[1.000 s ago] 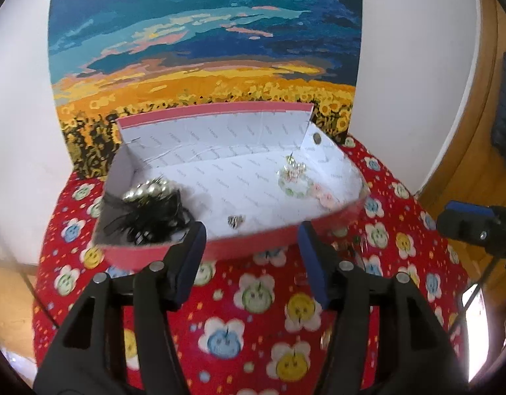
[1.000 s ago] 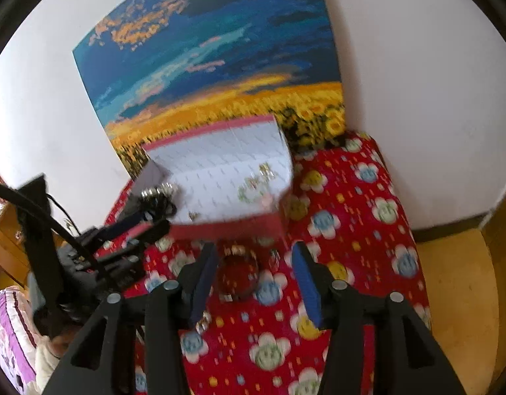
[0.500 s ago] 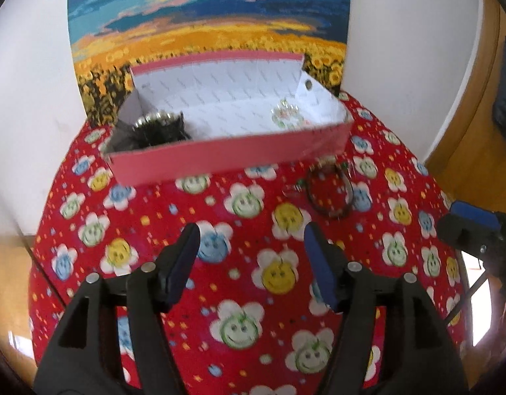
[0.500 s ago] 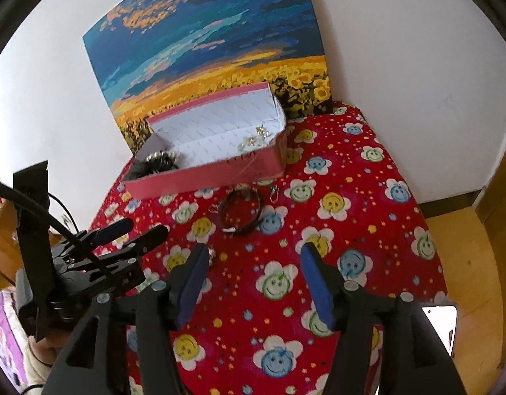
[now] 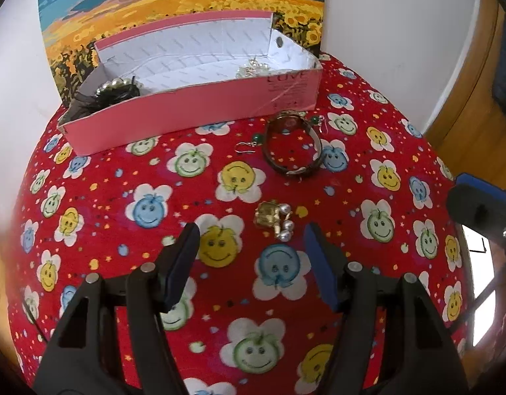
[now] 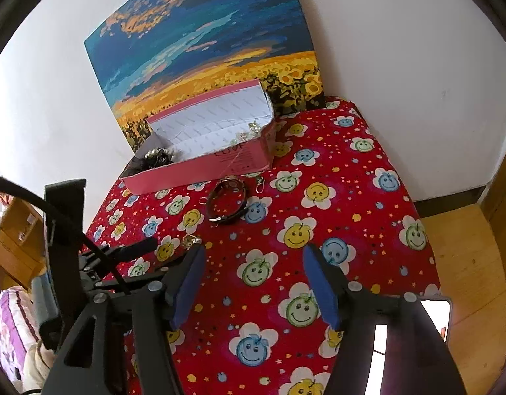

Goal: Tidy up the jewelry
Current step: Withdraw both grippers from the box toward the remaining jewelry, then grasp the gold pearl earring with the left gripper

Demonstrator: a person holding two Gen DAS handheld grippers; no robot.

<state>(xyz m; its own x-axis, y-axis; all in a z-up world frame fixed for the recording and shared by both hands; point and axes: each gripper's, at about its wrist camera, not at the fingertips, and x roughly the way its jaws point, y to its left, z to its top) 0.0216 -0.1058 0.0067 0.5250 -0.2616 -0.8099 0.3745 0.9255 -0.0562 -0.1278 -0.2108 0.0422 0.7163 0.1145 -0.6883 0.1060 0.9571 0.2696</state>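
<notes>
A pink box (image 5: 193, 112) with a white inside stands at the back of the red flowered tablecloth (image 5: 121, 177); it holds a dark beaded piece (image 5: 114, 93) at its left end and a pale bracelet (image 5: 253, 67) at its right. In front of it lie a brown bangle (image 5: 292, 144), green earrings (image 5: 253, 141) and a gold brooch with pearls (image 5: 274, 219). My left gripper (image 5: 251, 240) is open and empty, just short of the brooch. My right gripper (image 6: 253, 263) is open and empty above the cloth; the box (image 6: 200, 171) and bangle (image 6: 226, 202) lie ahead.
A sunflower painting (image 5: 174, 6) leans on the white wall behind the box. The left gripper's body (image 6: 88, 256) shows at the left of the right wrist view. The table's round edge drops to a wooden floor (image 6: 467, 263) on the right.
Both grippers have pulled back from the box and toward the near side of the table. The brooch has come into the left wrist view. Both stay open.
</notes>
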